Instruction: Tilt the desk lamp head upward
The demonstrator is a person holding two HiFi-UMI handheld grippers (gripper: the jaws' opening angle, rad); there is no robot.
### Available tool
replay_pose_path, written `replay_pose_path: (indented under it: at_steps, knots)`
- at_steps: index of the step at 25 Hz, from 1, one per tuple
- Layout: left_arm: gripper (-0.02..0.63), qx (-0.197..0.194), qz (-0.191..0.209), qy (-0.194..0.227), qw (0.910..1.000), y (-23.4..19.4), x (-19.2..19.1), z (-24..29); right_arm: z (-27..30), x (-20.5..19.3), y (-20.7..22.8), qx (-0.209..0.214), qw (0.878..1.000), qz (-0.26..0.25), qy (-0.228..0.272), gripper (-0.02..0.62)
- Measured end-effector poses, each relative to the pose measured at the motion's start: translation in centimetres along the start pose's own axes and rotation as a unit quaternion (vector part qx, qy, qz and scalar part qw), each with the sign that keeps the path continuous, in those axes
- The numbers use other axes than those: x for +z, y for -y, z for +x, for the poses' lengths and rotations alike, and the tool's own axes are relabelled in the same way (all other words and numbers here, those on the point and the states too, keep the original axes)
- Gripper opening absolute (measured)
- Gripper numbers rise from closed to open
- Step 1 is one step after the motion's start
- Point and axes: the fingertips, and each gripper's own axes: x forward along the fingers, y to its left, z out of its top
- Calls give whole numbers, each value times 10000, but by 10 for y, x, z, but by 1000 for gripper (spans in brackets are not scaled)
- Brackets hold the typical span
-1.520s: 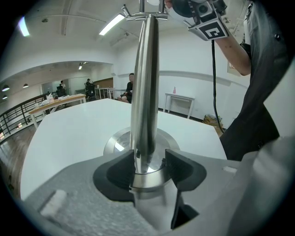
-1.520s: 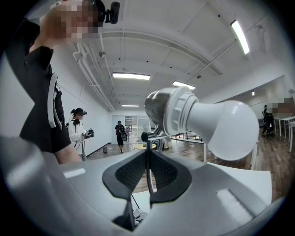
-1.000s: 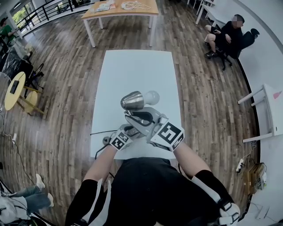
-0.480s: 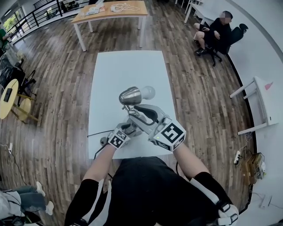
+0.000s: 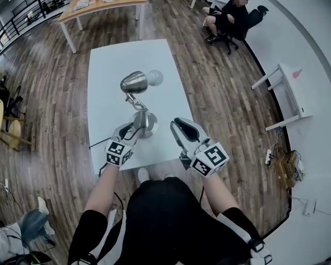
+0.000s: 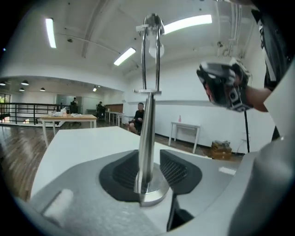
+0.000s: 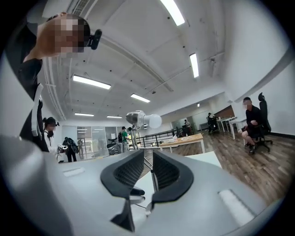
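head view looks down; both gripper views share the lamp (image 5: 133, 83).

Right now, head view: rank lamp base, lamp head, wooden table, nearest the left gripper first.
1. Lamp base, at the fingers.
2. Lamp head, beyond it.
3. Wooden table, far top left.
Left gripper just closed further, stem between its fingers.

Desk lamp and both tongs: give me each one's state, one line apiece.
Desk lamp: upright on the table, head pointing sideways.
Left tongs: just been closing, astride the pole, not yet gripping.
Right tongs: just been closing, narrowly apart, empty, clear of the lamp.
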Motion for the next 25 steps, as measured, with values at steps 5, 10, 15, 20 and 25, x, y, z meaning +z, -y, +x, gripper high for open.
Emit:
replay_pose_path:
  at_steps: [5, 10, 15, 20, 25]
  knots:
    - [0, 213, 280, 816, 9960, 34, 60, -39, -46, -2, 9, -292, 9993, 133, 177, 33]
    - [0, 584, 76, 1331, 9894, 75, 85, -80, -107, -2, -10, -144, 9997, -51, 204, 6]
    - [0, 844, -43, 1703, 9818, 140, 86, -124, -171, -16, -22, -81, 9998, -41, 169, 5]
    - [-2, 1171, -65, 1836, 9760, 189, 72, -178, -217, -33, -39, -60, 9996, 87, 243, 5]
    - [-2, 1515, -250, 1812, 9714, 207, 50, -228, -236, -53, -51, -74, 9996, 257, 130, 5]
